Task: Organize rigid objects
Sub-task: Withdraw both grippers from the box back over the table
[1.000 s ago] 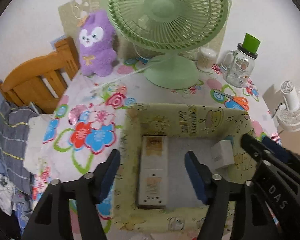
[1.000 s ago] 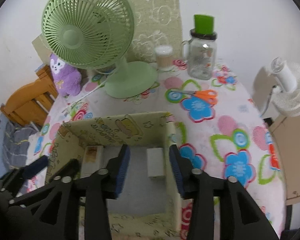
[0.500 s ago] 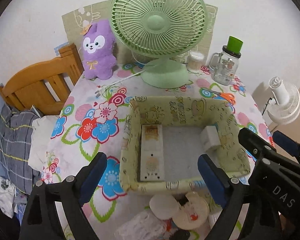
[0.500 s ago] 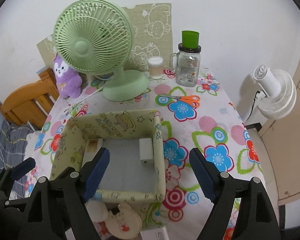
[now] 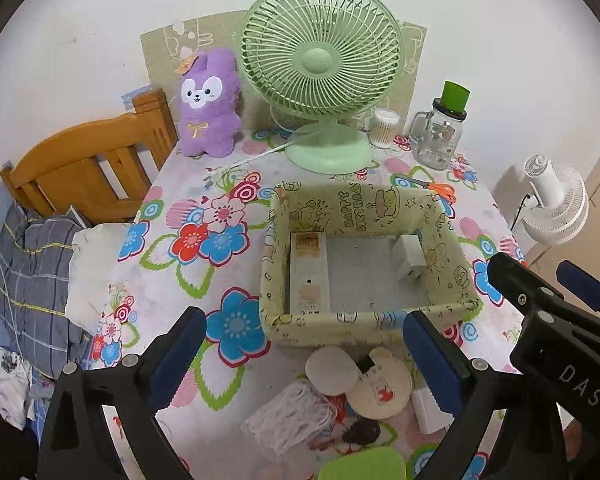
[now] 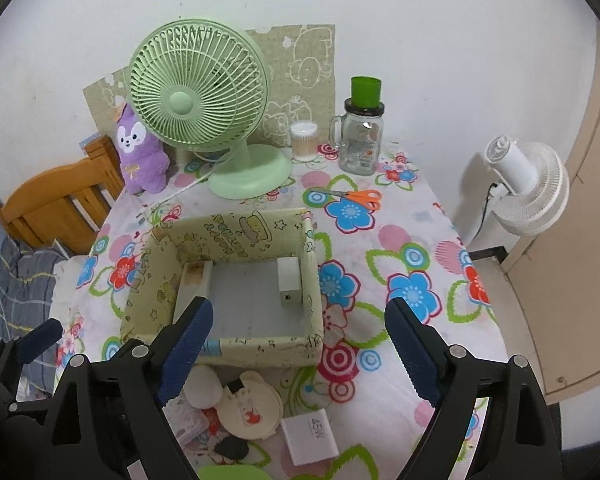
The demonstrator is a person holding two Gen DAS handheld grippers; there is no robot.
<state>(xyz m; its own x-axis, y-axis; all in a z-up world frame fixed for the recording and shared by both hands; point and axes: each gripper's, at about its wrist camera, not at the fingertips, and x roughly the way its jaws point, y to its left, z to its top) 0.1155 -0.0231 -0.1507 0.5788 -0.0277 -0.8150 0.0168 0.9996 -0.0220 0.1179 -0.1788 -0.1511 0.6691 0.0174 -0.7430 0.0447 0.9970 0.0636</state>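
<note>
the left gripper (image 5: 300, 352) is empty and its jaws are opening wide, above the table's near edge. the right gripper (image 6: 298, 344) is also empty, jaws opening, nothing between them. just beyond both stands the yellow box (image 5: 364, 326). inside it a long white power strip (image 5: 308, 272) lies along the left wall and a small white adapter (image 5: 408, 258) leans at the right wall. in front of the box wait a round bear-shaped case (image 6: 252, 404) and a white charger box (image 6: 314, 436). risk, i think: these items lie close together, so a wide jaw coming down may push a neighbour or the soft box wall.
</note>
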